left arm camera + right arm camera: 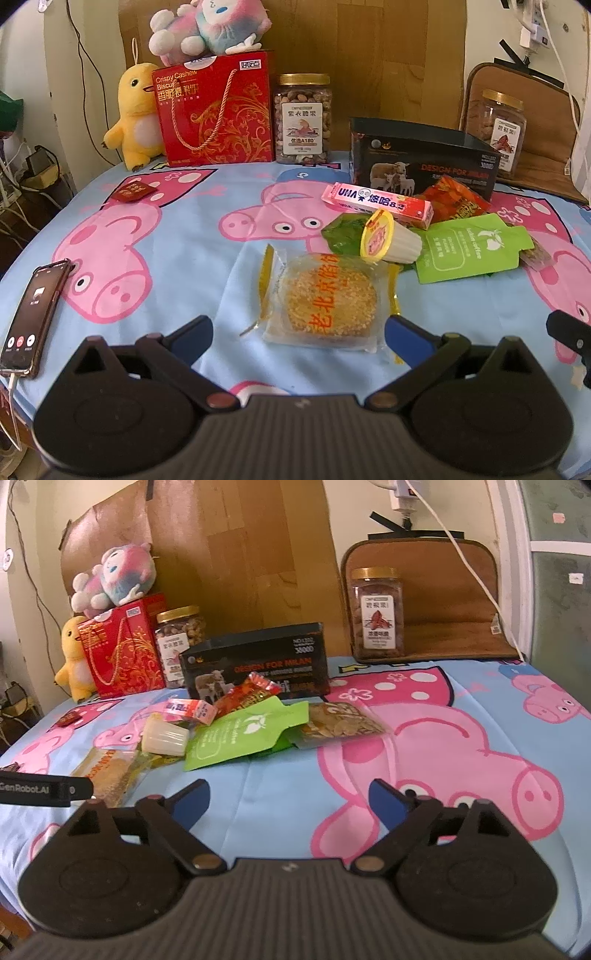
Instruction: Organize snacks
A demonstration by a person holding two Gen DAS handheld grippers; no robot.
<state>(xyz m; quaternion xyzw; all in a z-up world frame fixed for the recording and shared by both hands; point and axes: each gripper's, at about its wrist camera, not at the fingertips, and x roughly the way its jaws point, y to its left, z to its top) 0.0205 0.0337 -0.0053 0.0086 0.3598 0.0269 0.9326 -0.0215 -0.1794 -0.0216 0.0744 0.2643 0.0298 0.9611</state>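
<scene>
My left tongs (298,332) hover low over the worktop (177,258), spread wide and gripping nothing — the wrapped round pastry (325,295) lies flat between their blue tips, its right edge just beside the right-hand tip. My right tongs (290,797) sit off to the right, likewise spread and empty, above bare pig-print cloth; their black finger edge pokes into the left camera's frame at far right.

Behind the pastry the loose snacks crowd together: a white jelly cup (388,240) tipped on its side with its yellow lid facing me, resting on a dark green packet (340,230); a pink candy box (376,201) lying just behind it; a red-orange packet (454,203); a bright green pouch (469,247) flat to the right; and a clear bag of pale seeds (340,723), touching the pouch in the right view. The black box (421,162) stands just behind the heap.

Along the back edge — a red gift bag (218,114), a nut jar (303,118), a second jar (498,129) far right, a yellow plush (135,114). A phone (33,317) lies at left, a small red packet (133,191) well apart from the pile.
</scene>
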